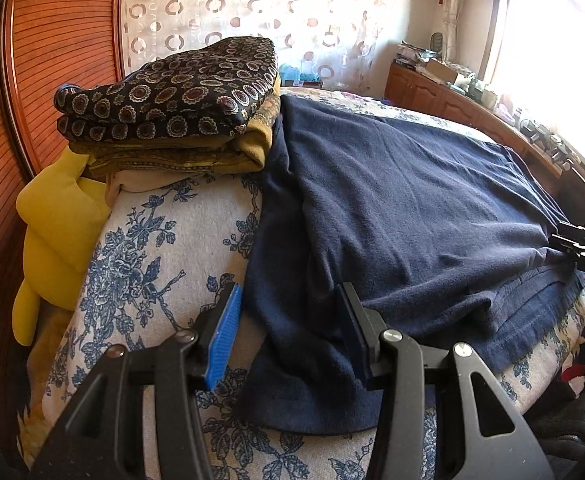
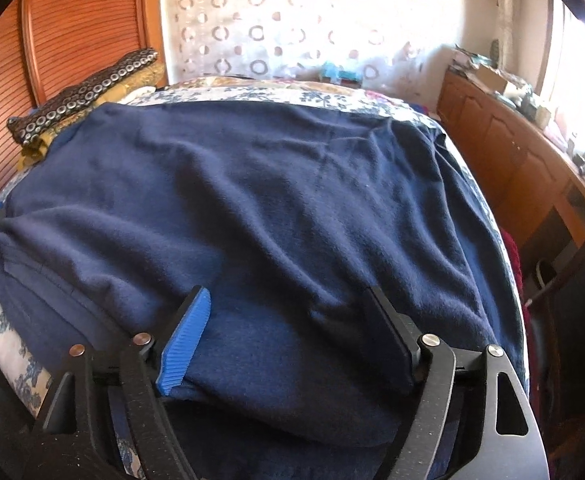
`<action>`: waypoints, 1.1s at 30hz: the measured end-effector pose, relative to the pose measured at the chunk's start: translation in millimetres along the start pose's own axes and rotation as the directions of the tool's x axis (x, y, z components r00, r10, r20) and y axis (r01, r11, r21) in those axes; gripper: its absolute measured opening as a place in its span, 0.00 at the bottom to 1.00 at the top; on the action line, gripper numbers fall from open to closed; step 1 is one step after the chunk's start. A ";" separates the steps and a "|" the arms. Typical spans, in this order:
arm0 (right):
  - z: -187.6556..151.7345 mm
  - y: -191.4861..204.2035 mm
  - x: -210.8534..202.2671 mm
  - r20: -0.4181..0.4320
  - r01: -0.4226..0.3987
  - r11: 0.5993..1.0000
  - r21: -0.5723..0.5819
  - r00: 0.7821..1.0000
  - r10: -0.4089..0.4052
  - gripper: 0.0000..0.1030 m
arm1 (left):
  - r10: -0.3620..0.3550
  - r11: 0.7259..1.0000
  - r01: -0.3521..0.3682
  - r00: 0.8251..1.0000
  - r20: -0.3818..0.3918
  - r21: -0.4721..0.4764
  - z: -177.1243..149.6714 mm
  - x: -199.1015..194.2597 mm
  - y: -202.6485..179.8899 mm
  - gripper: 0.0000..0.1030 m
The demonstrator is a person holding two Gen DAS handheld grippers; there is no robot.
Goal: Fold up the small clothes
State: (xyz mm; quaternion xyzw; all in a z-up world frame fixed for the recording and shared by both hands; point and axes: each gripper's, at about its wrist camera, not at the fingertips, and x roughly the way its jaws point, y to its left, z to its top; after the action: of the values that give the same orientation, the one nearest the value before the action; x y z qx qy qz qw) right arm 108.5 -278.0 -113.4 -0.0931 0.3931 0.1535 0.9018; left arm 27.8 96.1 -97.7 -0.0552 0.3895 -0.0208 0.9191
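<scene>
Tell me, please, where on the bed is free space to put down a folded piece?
Free: the floral bedspread between the folded stack and the left gripper. Crowded: the navy garment covers the middle, under the right gripper.

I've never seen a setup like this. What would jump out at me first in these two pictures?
Most striking is the big navy blue garment spread over the floral bedspread, filling the middle of both views. Next are the black grippers with blue-padded fingers in the foreground: the left gripper and the right gripper are both open over the garment's near edge. At the left, a stack of folded patterned cloths sits against the wooden headboard.
</scene>
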 end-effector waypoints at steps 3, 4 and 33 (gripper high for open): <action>-1.2 0.4 -1.3 -0.003 0.018 1.000 0.003 1.000 -0.018 0.81 | -0.024 0.999 0.024 1.000 0.004 -0.023 0.3 -0.5 1.7 0.46; -1.5 -0.2 -1.5 -0.001 0.015 1.000 0.003 1.000 -0.015 0.81 | -0.044 0.998 0.044 0.999 0.006 -0.036 0.2 -1.0 2.3 0.46; -24.9 -56.2 -45.8 0.095 -0.046 0.996 0.081 0.995 0.038 0.86 | -0.434 0.887 0.400 0.892 0.125 0.230 101.3 -39.3 -144.2 0.03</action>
State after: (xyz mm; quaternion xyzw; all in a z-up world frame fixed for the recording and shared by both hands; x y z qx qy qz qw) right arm 81.7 -347.2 -93.8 -0.0399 0.3585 0.1603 0.9188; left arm 73.9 -35.3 17.3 -0.0478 0.2830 -0.2521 0.9242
